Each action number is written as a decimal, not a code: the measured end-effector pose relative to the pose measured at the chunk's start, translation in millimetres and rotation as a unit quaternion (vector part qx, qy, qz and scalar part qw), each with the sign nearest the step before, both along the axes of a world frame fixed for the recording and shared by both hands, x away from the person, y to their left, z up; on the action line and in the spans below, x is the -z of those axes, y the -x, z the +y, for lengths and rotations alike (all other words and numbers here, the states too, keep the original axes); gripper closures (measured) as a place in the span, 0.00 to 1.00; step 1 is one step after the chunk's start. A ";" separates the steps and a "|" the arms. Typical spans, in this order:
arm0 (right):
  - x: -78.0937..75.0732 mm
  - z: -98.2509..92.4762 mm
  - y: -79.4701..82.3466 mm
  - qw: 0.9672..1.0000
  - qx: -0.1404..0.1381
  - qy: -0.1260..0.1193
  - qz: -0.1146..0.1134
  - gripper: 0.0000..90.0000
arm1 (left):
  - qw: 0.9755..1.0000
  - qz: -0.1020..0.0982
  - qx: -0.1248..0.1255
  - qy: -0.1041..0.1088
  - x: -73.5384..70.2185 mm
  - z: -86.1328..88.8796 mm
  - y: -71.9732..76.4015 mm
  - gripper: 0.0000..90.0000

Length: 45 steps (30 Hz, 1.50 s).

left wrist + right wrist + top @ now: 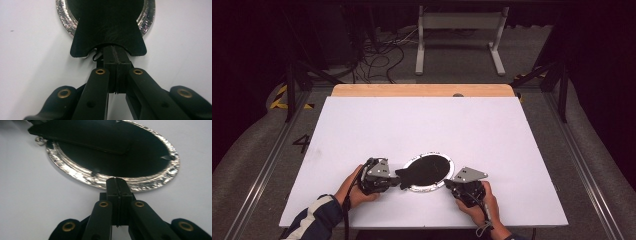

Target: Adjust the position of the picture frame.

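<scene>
Your white table top point(492, 130) has a bare wooden strip point(422, 90) along its far edge; beyond it lie a grey floor, loose cables point(379, 57) and a pale metal stand point(459, 35). The round silver foil tray point(428, 172) with its black fish-shaped piece point(424, 169) sits near your edge of the table. Left of the tray, your left gripper point(115, 53) lies low, jaws pressed together, tips at the piece's tail. Right of the tray, your right gripper point(117, 182) lies low, jaws together, tips at the foil rim.
</scene>
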State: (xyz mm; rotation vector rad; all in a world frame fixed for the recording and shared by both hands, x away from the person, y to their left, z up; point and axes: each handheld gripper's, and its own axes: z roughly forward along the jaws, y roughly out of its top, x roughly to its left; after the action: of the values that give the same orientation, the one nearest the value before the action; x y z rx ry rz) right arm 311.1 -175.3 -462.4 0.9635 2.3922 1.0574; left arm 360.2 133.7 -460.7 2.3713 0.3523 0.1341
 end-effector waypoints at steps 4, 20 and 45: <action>-0.1 2.4 1.2 1.000 -0.006 0.000 0.000 1.00 | 1.000 0.001 0.001 -0.001 -0.1 -1.2 0.3 1.00; 0.9 -0.1 -15.6 1.000 0.019 0.009 -0.016 1.00 | 1.000 -0.008 0.023 -0.001 -0.2 -16.4 6.4 0.98; 0.9 1.8 -4.5 1.000 -0.010 0.001 -0.006 1.00 | 0.998 -0.039 -0.039 0.026 -18.8 11.5 -4.3 0.93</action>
State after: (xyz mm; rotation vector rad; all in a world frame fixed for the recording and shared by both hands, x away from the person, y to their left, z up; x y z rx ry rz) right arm 315.5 -173.5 -463.3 0.9323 2.3960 1.0656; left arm 364.5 145.1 -441.9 2.2944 0.4056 0.2502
